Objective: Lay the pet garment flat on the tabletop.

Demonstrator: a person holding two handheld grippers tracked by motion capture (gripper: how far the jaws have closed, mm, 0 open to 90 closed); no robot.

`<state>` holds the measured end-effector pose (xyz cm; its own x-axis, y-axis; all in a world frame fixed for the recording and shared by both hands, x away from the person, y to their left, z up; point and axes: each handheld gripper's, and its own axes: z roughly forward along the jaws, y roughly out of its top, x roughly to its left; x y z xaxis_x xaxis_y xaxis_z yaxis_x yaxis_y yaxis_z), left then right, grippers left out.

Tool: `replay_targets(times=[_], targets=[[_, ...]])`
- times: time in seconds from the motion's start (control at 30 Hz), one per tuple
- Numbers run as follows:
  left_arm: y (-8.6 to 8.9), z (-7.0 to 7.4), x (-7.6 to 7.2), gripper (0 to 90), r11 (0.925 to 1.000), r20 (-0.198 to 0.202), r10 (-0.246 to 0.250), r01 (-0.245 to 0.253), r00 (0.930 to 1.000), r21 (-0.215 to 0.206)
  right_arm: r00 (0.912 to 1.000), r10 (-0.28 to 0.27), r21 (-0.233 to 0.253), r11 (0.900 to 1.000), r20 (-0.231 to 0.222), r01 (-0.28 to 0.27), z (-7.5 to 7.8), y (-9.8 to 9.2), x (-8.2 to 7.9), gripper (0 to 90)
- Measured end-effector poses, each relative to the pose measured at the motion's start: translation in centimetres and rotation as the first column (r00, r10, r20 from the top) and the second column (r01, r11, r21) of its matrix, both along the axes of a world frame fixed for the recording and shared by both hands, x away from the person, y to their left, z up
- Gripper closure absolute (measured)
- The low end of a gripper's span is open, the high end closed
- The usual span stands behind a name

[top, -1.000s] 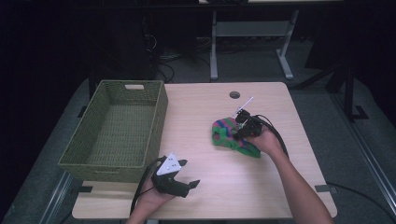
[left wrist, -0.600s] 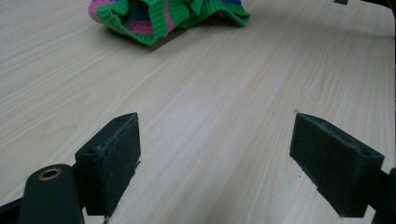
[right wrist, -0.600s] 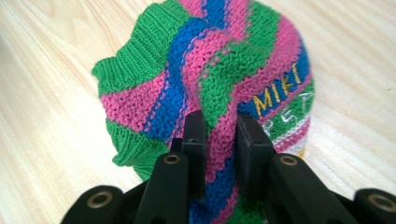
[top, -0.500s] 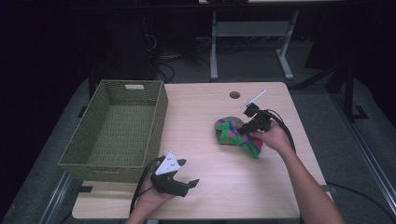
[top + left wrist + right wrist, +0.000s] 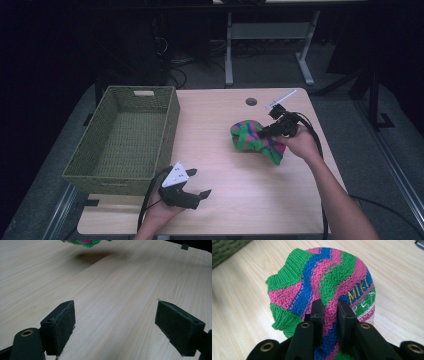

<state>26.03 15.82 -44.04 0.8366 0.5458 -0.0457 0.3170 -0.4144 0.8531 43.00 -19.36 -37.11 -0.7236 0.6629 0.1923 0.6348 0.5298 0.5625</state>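
Pinched a fold of the knitted garment (image 5: 322,287) between the right gripper (image 5: 330,312) jaws, garment at 3 o'clock on the table (image 5: 220,150). Best lifted clear, then carried toward the green basket (image 5: 125,135) at 9 o'clock. Left gripper (image 5: 115,322) at 6 o'clock, jaws wide, holding nothing. Pale wood surface; dark room behind.

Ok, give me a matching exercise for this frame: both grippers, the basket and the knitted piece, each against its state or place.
1. left gripper
2. right gripper
3. green woven basket
4. knitted cloth

a. at the table's left, nothing in it
b. striped pink, blue and green
c. fingers wide apart, low over bare wood
d. fingers pinched on a fold of fabric

Pairs: 1-c, 2-d, 3-a, 4-b
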Motion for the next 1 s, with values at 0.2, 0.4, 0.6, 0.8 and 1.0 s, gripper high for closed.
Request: replay_targets(times=[0.2,0.4,0.6,0.8,1.0], targets=[[-0.1,-0.1,0.0,16.1,1.0000,-0.005,-0.005,0.005,1.0000,0.003,0.9995,0.017,0.048,0.999,0.027,-0.018,1.3,-0.3,-0.9,77.1],[0.0,0.0,0.0,16.1,1.0000,-0.002,-0.003,0.003,1.0000,-0.004,0.9975,0.049,0.073,0.996,0.051,-0.052,2.1,0.0,-2.1,77.1],[0.1,0.1,-0.1,16.0,0.9997,0.002,0.007,-0.007,1.0000,-0.022,0.9946,0.077,0.097,0.992,0.070,-0.084,2.5,0.2,-3.5,77.3],[0.3,0.1,0.0,16.0,0.9993,-0.001,0.014,-0.014,0.9999,-0.034,0.9915,0.107,0.098,0.989,0.074,-0.114,2.0,0.2,-4.8,77.3],[0.2,0.2,-0.1,16.0,0.9983,-0.002,0.018,-0.018,0.9998,-0.056,0.9902,0.120,0.104,0.986,0.070,-0.127,1.3,0.2,-6.0,77.3]])
